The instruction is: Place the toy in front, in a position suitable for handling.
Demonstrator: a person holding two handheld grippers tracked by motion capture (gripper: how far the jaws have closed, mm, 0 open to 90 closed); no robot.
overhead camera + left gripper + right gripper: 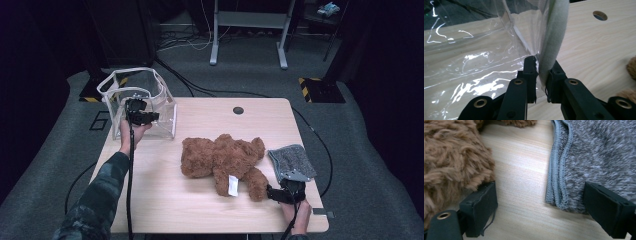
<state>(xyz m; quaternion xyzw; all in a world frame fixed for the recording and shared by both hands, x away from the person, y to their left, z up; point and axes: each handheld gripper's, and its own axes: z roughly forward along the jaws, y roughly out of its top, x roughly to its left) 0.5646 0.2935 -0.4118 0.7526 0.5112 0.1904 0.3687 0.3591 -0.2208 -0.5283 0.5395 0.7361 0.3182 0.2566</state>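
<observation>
A clear plastic bag (145,95) with white fabric trim stands at the table's far left corner. My left gripper (144,117) is shut on its near edge; in the left gripper view the jaws (541,75) pinch the white trim (555,42) and the clear film (474,50) together. A brown teddy bear (220,159) lies in the middle of the table with a white tag on its leg. My right gripper (286,187) rests open near the front right, with the bear's fur (451,157) at its left jaw, a folded grey cloth (599,152) at its right jaw, and bare table between.
The grey cloth (292,160) lies by the right edge of the light wooden table (175,200). A round cable hole (238,110) sits near the far edge. Cables and a desk frame (248,30) are on the carpet beyond.
</observation>
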